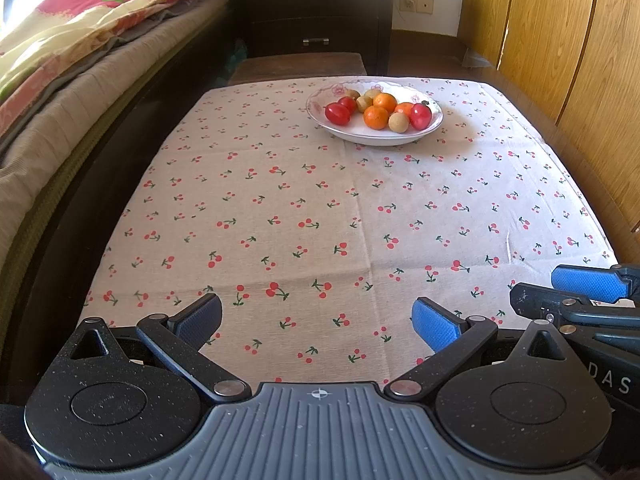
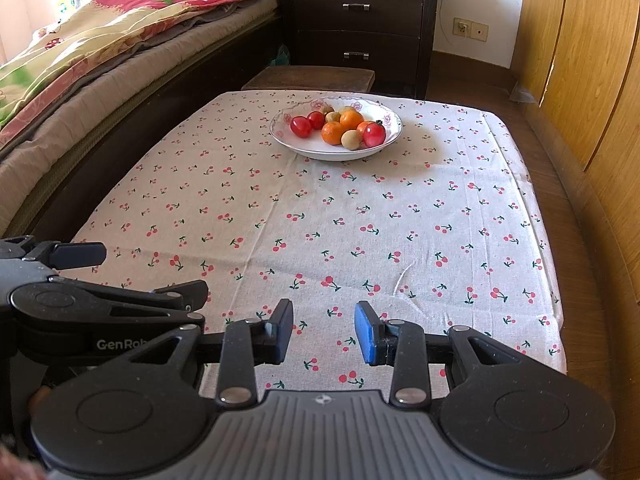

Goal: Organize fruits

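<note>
A white floral plate (image 1: 320, 118) (image 2: 394, 120) sits at the far end of the cherry-print tablecloth (image 1: 320, 208) (image 2: 320, 220). It holds red tomatoes (image 1: 337, 113) (image 2: 301, 126), oranges (image 1: 376, 117) (image 2: 333, 133) and small tan fruits (image 1: 399, 123) (image 2: 350, 139). My left gripper (image 1: 318, 322) is open wide and empty above the near edge of the table. My right gripper (image 2: 324, 330) is open and empty beside it, also at the near edge. Each gripper shows in the other's view: the right gripper (image 1: 592, 292) and the left gripper (image 2: 132, 276).
A bed with a floral quilt (image 1: 72, 32) (image 2: 100, 40) runs along the left. A dark dresser (image 1: 316, 12) (image 2: 360, 28) and a low wooden stool (image 1: 298, 66) (image 2: 312, 78) stand behind the table. Wooden wardrobe doors (image 1: 560, 40) (image 2: 580, 60) line the right.
</note>
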A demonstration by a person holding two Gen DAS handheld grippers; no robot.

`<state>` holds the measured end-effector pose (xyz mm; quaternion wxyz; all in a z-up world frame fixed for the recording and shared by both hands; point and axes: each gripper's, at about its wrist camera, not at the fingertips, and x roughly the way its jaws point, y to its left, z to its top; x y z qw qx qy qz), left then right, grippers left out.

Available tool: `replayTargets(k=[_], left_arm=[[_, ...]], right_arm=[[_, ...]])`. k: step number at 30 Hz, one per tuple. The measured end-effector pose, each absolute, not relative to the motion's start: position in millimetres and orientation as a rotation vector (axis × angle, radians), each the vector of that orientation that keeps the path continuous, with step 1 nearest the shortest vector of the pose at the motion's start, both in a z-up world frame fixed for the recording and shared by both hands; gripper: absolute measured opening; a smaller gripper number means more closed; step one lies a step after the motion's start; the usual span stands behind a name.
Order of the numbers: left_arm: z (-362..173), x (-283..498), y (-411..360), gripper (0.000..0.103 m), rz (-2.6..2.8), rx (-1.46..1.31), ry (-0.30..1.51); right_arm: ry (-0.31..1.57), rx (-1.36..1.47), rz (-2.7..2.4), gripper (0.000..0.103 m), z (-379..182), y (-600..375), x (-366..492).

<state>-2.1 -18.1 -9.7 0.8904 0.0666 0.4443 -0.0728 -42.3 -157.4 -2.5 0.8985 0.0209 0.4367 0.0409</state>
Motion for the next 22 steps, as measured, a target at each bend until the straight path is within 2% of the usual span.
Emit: replayTargets(k=[22], left_arm=[[-7.2, -2.9, -19.6, 0.102, -0.142, 0.134, 0.908]], right_arm=[[0.896, 0.046, 0.082, 0.035, 0.5, -159.7, -41.6]])
